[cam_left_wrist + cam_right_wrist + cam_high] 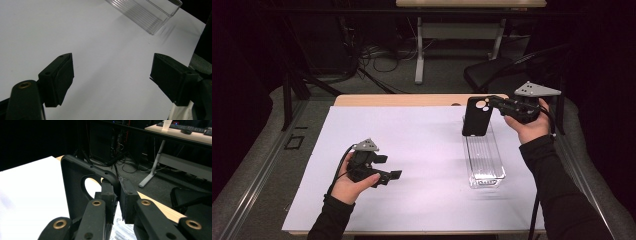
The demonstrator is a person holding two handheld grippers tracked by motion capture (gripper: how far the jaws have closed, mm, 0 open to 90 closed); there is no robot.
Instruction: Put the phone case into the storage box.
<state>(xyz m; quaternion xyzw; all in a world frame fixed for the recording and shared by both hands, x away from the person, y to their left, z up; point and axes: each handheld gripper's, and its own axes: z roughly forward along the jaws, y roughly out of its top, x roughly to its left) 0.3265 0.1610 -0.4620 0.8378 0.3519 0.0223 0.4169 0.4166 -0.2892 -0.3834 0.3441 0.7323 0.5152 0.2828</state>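
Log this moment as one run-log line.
right gripper: shut on phone case, above clear tray | left gripper: open, empty, over white sheet

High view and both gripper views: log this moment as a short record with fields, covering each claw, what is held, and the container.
right claw: shut on the edge of the black plastic phone case, at its camera-cutout corner
phone case: hanging upright above the far end of the clear ribbed plastic tray, not in it
left claw: open, nothing between its jaws, low over the white table sheet
tray: long, nothing visible inside, resting on the sheet
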